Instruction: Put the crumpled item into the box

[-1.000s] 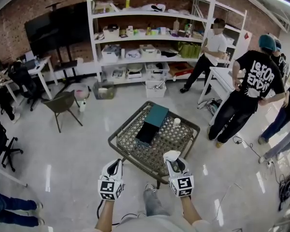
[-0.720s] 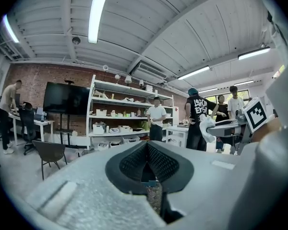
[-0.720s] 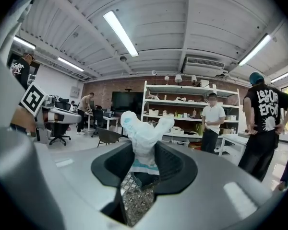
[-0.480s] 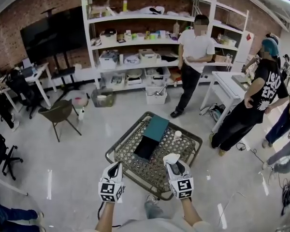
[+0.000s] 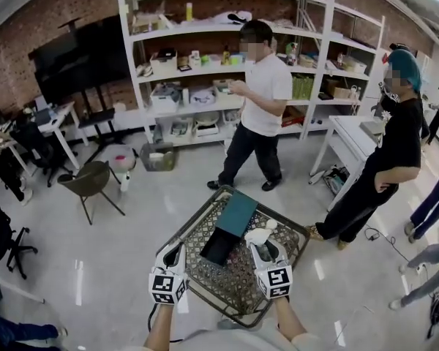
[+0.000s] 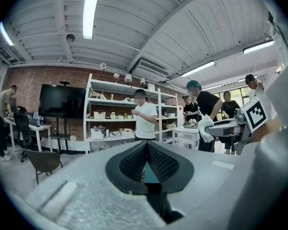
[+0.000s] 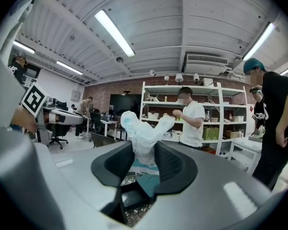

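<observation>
Here, both forearms reach forward side by side over the mesh table (image 5: 238, 292). The right gripper (image 5: 262, 248) is clamped on the crumpled white item (image 5: 257, 235), which is held just right of the open box (image 5: 219, 246), its length running beyond the jaw tips, away from the person. The left gripper (image 5: 173, 255) — jaws together — holds nothing.

Box (image 5: 219, 246) on table (image 5: 234, 285); crumpled item (image 5: 257, 235) right of box, in right tool (image 5: 264, 249); left tool (image 5: 173, 255) left.

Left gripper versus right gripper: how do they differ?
The left gripper is shut and empty; the right gripper is clamped on a crumpled white item. The right gripper is over the metal mesh table beside the open dark box; the left gripper is at its edge. Both point forward.
</observation>
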Demonstrator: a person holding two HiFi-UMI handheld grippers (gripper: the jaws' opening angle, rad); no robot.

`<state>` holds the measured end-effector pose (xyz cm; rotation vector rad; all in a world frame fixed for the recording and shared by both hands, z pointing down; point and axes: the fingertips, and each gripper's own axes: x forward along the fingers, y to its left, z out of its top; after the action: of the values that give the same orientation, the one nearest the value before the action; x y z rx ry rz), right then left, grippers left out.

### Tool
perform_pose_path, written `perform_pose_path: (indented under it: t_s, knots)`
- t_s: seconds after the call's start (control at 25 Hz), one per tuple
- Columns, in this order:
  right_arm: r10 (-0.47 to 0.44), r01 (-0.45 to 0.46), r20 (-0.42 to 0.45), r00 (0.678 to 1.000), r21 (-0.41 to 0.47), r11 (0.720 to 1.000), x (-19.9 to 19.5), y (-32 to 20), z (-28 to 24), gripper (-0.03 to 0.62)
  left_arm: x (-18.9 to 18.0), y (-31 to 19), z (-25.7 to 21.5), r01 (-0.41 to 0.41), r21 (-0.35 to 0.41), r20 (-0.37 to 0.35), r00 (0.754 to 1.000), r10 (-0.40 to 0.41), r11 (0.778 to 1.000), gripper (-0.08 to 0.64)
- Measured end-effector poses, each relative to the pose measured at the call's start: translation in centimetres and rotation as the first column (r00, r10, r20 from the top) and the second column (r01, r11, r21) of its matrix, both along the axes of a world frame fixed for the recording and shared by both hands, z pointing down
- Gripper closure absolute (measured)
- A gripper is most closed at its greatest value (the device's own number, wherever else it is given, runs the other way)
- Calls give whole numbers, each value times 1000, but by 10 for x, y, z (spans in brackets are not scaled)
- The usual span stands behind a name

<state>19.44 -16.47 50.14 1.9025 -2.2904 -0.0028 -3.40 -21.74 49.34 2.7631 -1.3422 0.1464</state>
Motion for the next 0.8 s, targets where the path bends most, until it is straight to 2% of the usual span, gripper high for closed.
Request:
perform_pose_path:
  t_s: [0.28, 0.8]
  knots:
    - [-34, 34, 13, 999, -15, 999, 12, -41, 11, 463, 17, -30, 15, 22, -25, 21, 1000, -21, 999, 555]
    - [-58, 60, 30, 998, -57, 997, 12, -73, 35, 463, 24, -67, 30, 30, -58, 44, 999, -28, 998, 555]
